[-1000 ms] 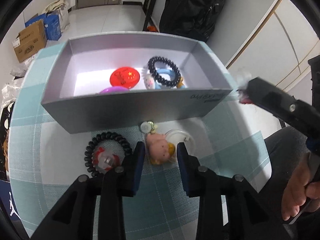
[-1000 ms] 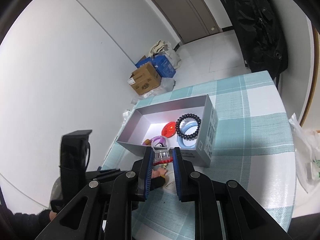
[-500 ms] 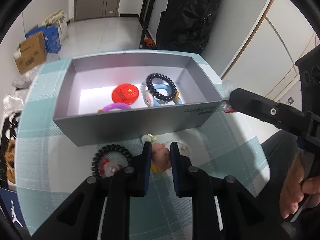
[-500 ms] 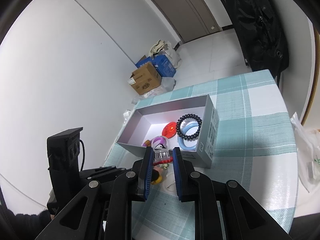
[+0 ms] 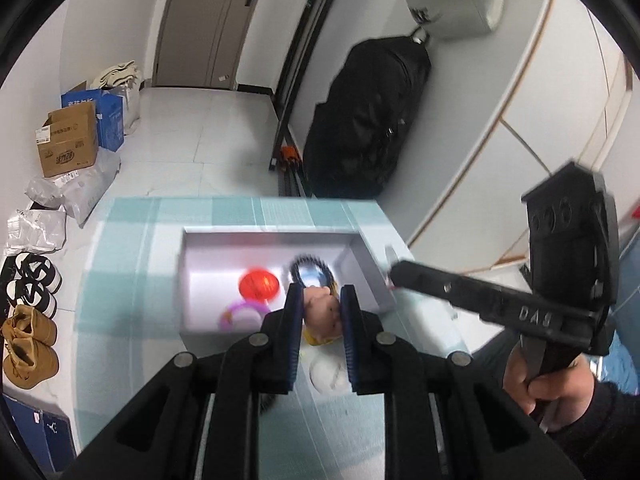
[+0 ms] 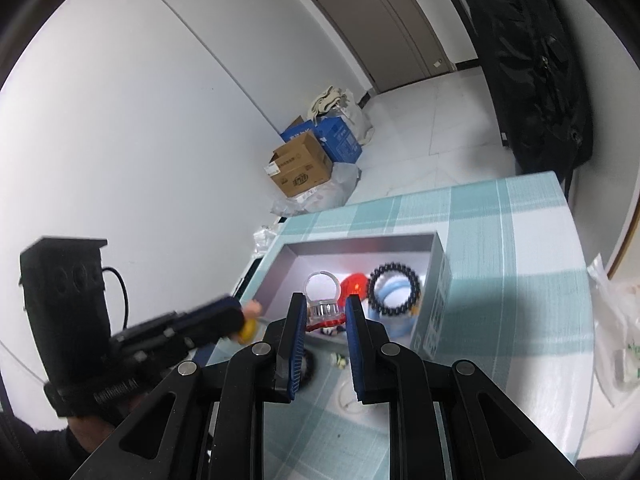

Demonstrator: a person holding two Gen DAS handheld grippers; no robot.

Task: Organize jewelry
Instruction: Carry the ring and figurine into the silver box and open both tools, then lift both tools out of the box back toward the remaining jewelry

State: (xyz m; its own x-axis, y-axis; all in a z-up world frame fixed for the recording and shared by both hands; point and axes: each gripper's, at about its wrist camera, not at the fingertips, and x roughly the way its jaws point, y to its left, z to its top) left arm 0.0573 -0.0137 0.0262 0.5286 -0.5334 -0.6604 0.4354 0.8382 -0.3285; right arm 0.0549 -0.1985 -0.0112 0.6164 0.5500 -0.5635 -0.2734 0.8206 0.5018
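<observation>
On the checked counter [image 6: 520, 240], the grey box [image 6: 438, 280] holds a red disc [image 5: 259, 284], a black bead bracelet [image 6: 394, 290] lying over a pale blue ring [image 6: 390, 312], and a purple ring [image 5: 240, 314] near its front wall. My left claw [image 5: 320, 322] is clenched on a pink doll charm [image 5: 322, 312], held above the box's near wall; its jaws have just been closing onto it. My right claw [image 6: 326, 326] grips a clear plastic ring with a silver and red base [image 6: 322, 302], also over the box's near edge.

Motion blur smears the box's contents in the left wrist view, so the bracelet reads only as a dark loop. A white round piece [image 5: 328, 372] on the counter in front of the box is half hidden by my left claw's fingers, and I cannot tell what it is.

Only the right wrist view shows the clear ring; from the left it is hidden behind the right claw's arm. Only the left view shows the purple ring and the hand [image 5: 548, 384] gripping the right handle.
</observation>
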